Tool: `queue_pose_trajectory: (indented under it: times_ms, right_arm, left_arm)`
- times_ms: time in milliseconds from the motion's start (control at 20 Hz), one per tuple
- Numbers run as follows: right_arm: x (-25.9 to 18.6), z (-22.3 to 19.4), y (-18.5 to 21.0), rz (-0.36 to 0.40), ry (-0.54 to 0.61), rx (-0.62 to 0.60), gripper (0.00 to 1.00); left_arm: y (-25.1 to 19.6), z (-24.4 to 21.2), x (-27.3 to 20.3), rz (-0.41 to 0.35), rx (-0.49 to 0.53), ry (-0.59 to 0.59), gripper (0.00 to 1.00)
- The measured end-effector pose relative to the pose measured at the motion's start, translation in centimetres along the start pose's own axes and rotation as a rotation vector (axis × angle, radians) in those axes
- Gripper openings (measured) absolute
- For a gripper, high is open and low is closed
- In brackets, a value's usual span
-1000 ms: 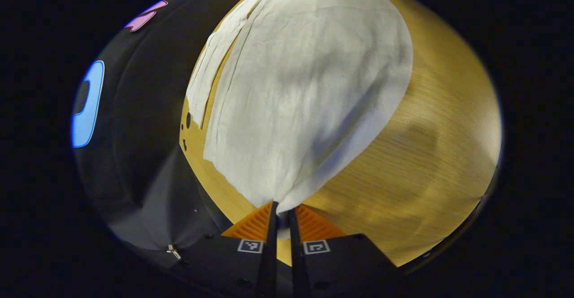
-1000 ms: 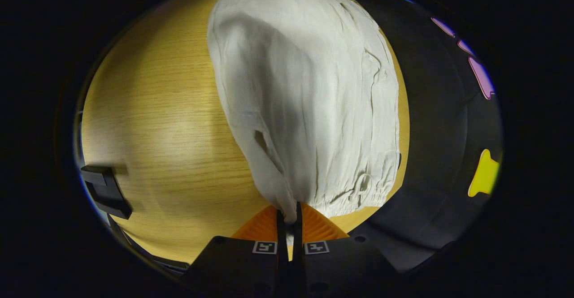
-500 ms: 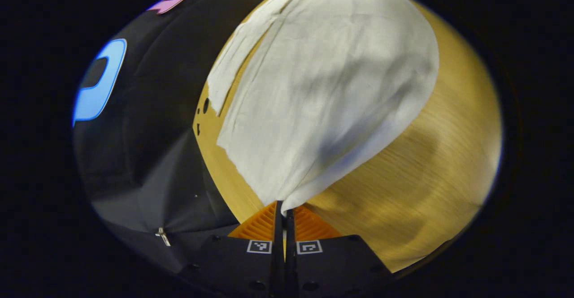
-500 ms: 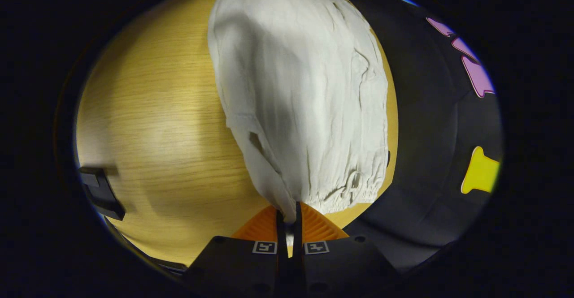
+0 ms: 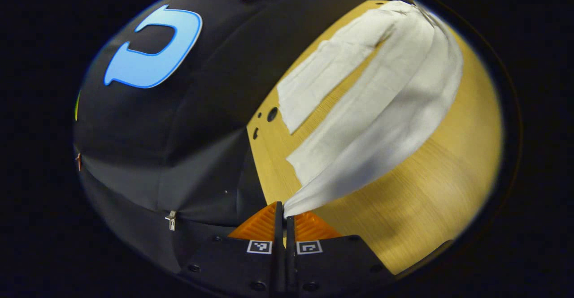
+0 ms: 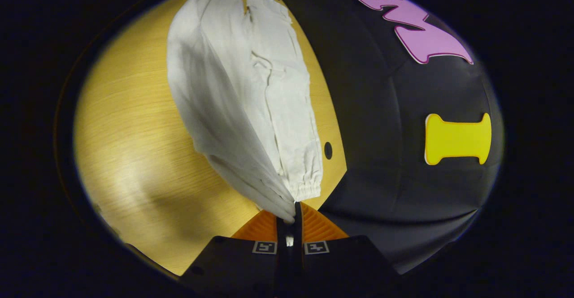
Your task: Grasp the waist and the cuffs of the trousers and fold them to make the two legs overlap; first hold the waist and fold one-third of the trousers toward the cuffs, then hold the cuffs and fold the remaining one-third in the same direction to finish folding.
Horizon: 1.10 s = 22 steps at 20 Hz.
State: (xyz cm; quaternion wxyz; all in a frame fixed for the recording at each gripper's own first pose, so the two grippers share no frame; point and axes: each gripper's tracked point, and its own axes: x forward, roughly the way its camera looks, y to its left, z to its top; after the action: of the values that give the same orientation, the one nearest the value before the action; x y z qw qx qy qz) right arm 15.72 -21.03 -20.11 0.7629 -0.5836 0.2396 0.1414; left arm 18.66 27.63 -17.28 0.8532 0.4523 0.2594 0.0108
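Observation:
White trousers (image 5: 381,110) lie on a wooden table (image 5: 439,186), one leg flat near the far edge and the other lifted. My left gripper (image 5: 283,212) is shut on the cuff of the lifted leg, whose cloth runs taut from the fingers up across the table. In the right gripper view the trousers (image 6: 251,101) show their gathered waist end; my right gripper (image 6: 291,215) is shut on the waist corner of the raised layer. The flat layer with the elastic waistband (image 6: 305,186) rests on the table beside it.
The black cloth wall (image 5: 179,123) stands close behind the table's far edge. A few small holes (image 5: 271,114) are in the tabletop near that edge, and one hole (image 6: 328,150) lies beside the waistband. Bare wood (image 6: 134,145) stretches on the near side.
Both grippers have swung toward the wall side while holding the cloth. The lifted leg has risen and turned over toward the flat leg, so the cloth now looks narrow and edge-on.

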Motion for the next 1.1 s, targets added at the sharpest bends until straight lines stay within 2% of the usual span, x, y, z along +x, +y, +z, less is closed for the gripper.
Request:
queue_pose_trajectory:
  times_ms: [150, 350, 500, 750, 900, 1100]
  right_arm:
    - [0.8, 0.7, -2.3, -0.048, -0.01, 0.053, 0.07]
    - [2.7, 2.2, -5.7, -0.118, -0.024, 0.212, 0.07]
    - [4.1, 3.0, -7.8, -0.156, -0.032, 0.272, 0.07]
    - [7.6, 3.6, -10.8, -0.216, -0.025, 0.456, 0.07]
    - [8.9, 3.2, -11.9, -0.232, -0.008, 0.671, 0.07]
    - [7.8, 3.2, -12.3, -0.207, 0.031, 0.82, 0.07]
  left_arm:
    - [2.5, 3.3, 1.2, 0.042, -0.021, -0.037, 0.06]
    - [4.1, 6.1, 3.2, 0.076, -0.086, -0.039, 0.05]
    - [6.2, 8.7, 4.8, 0.105, -0.128, -0.058, 0.05]
    - [9.8, 12.4, 9.9, 0.154, -0.234, -0.064, 0.05]
    - [9.3, 13.6, 14.1, 0.143, -0.234, -0.031, 0.06]
    - [5.2, 15.8, 20.0, 0.07, -0.32, -0.011, 0.05]
